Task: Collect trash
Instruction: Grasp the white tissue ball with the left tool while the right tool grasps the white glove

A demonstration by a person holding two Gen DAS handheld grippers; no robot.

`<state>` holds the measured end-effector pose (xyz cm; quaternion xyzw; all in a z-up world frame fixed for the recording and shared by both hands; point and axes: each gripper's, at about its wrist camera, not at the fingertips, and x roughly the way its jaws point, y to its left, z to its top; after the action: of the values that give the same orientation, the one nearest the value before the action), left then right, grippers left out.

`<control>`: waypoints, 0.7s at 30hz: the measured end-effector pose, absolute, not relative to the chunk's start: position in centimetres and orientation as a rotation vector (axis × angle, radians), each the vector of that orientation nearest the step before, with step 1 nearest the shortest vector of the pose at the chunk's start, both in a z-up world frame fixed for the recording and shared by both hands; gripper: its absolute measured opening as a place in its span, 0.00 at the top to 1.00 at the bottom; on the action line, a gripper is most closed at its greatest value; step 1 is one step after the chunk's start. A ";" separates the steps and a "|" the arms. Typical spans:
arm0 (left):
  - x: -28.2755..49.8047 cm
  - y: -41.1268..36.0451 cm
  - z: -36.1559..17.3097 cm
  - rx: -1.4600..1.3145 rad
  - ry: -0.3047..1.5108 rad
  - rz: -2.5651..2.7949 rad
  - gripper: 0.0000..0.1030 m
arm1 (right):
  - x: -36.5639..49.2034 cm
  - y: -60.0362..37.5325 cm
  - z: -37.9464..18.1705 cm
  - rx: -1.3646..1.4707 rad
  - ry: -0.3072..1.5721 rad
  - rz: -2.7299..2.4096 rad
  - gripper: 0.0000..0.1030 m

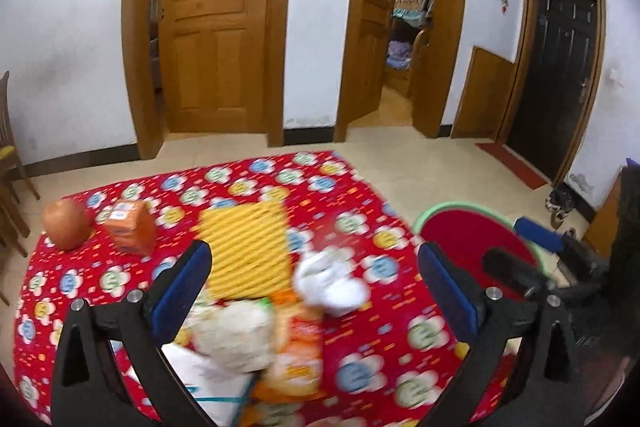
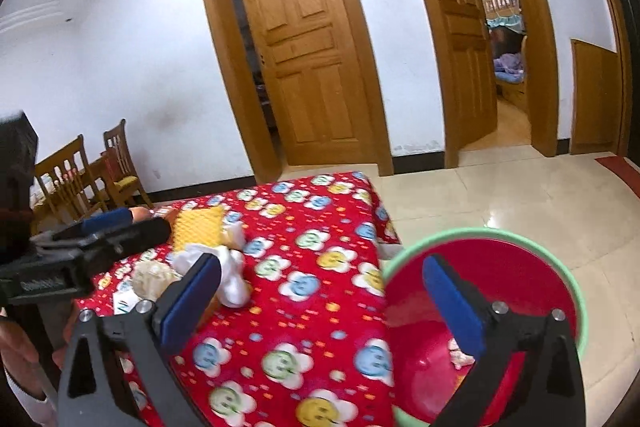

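Note:
A table under a red flowered cloth (image 1: 360, 195) (image 2: 304, 307) holds trash: a white crumpled tissue (image 1: 332, 279) (image 2: 234, 279), a cream crumpled wad (image 1: 236, 335) (image 2: 150, 277), an orange snack wrapper (image 1: 298, 351) and white paper (image 1: 208, 383). A red bin with a green rim (image 1: 472, 235) (image 2: 492, 283) stands beside the table's right edge, with a white scrap (image 2: 460, 353) inside. My left gripper (image 1: 314, 271) is open and empty over the trash pile. My right gripper (image 2: 322, 281) is open and empty, spanning the table edge and the bin.
A yellow woven mat (image 1: 248, 247), an orange carton (image 1: 130, 227) and a round orange-brown ball (image 1: 66, 225) lie farther back on the table. Wooden chairs (image 2: 80, 179) stand at the left. Tiled floor (image 2: 500, 187) and wooden doors (image 1: 212, 23) lie beyond.

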<state>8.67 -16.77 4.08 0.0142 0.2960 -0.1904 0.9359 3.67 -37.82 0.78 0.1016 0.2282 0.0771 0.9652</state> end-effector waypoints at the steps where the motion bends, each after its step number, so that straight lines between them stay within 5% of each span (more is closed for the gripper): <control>1: 8.7 -16.2 3.8 0.029 0.610 -0.384 0.02 | 4.0 -37.4 0.7 0.209 0.464 0.166 0.00; 21: 10.8 -12.1 -3.2 0.055 0.778 -0.350 0.02 | 9.3 -29.8 -2.1 0.203 0.596 0.286 0.00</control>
<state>10.85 -12.13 -3.18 0.0268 0.3772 -0.1699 0.9100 9.32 -29.76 -2.06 0.0994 0.2922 0.1401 0.9408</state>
